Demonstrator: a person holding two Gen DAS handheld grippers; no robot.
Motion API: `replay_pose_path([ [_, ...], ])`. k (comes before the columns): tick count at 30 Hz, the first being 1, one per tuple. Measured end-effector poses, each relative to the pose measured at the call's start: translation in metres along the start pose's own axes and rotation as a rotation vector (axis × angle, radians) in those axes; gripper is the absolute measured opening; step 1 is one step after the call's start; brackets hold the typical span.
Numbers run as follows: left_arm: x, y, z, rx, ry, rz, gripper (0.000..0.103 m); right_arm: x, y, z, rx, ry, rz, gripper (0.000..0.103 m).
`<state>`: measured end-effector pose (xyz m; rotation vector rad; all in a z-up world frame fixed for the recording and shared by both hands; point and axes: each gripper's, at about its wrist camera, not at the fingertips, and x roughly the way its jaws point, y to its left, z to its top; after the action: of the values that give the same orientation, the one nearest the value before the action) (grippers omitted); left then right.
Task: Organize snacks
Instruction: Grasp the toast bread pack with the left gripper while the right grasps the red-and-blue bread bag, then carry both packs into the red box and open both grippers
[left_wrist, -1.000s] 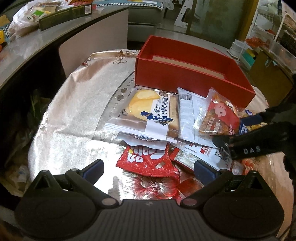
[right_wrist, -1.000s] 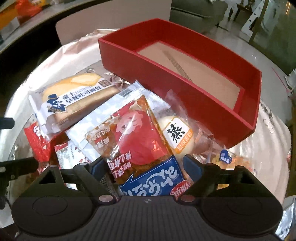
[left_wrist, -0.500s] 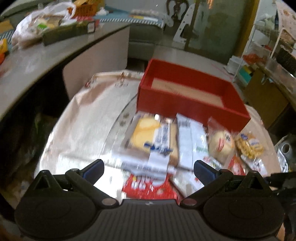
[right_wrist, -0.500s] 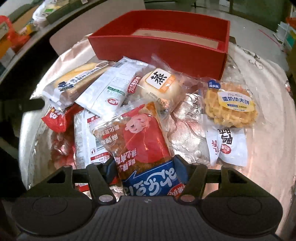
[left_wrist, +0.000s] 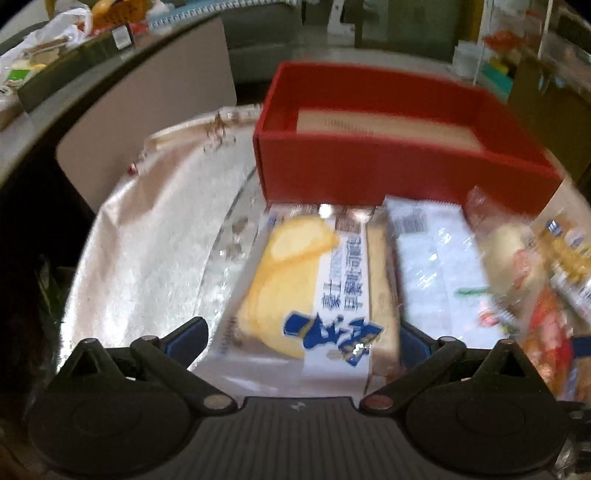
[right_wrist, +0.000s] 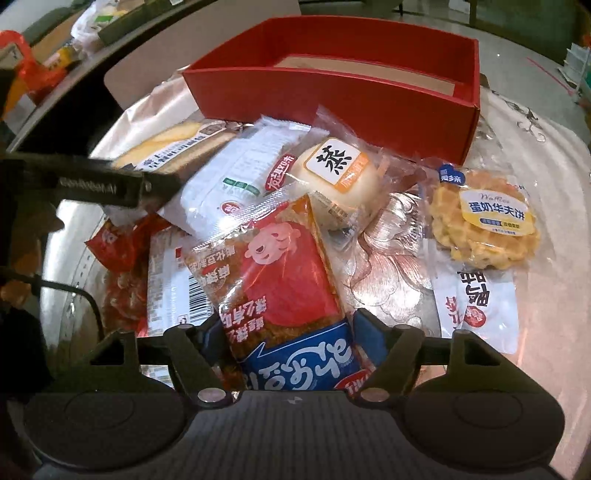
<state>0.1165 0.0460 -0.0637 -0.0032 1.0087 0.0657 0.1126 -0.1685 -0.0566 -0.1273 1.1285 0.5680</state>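
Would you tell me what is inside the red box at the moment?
The red box shows only a bare cardboard-coloured floor; no snacks are in the part visible. Its near wall hides the front strip of the floor in both views, so that part cannot be checked.

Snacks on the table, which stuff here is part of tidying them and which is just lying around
Part of the job: red box; bread pack; red and blue snack pack; steamed bun; waffle; white pack.

Lying about: orange bag; dark carton on the counter.
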Motion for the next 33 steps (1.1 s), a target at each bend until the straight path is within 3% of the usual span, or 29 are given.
replay_pose_path([
  [3, 0.004, 0.003, -0.002, -0.043, 0.008, -0.017, 0.100, 0.001, 0.005, -0.004, -0.019, -0.012, 0.002, 0.088],
  [5, 0.003, -0.004, -0.002, -0.005, 0.000, 0.002, 0.100, 0.006, 0.008, -0.008, -0.032, -0.016, 0.035, 0.103],
  [13, -0.003, -0.022, 0.003, 0.115, -0.113, 0.092, 0.099, 0.013, 0.036, -0.026, -0.201, -0.063, -0.088, 0.103],
  [17, 0.010, -0.027, 0.001, 0.132, -0.035, 0.064, 0.098, 0.013, 0.038, -0.020, -0.184, -0.045, -0.096, 0.103],
  [20, 0.007, -0.021, 0.001, 0.082, -0.022, 0.025, 0.086, 0.006, 0.032, -0.009, -0.136, -0.034, -0.093, 0.091],
  [21, 0.004, -0.018, 0.002, 0.054, -0.015, 0.000, 0.084, 0.002, 0.029, -0.007, -0.117, -0.038, -0.088, 0.083],
  [25, -0.007, -0.003, -0.001, -0.026, -0.006, -0.022, 0.079, -0.008, 0.016, -0.006, -0.059, -0.035, -0.062, 0.070],
  [33, -0.039, 0.018, -0.012, -0.143, -0.010, -0.100, 0.077, -0.036, 0.014, -0.014, -0.035, -0.093, -0.045, 0.066],
])
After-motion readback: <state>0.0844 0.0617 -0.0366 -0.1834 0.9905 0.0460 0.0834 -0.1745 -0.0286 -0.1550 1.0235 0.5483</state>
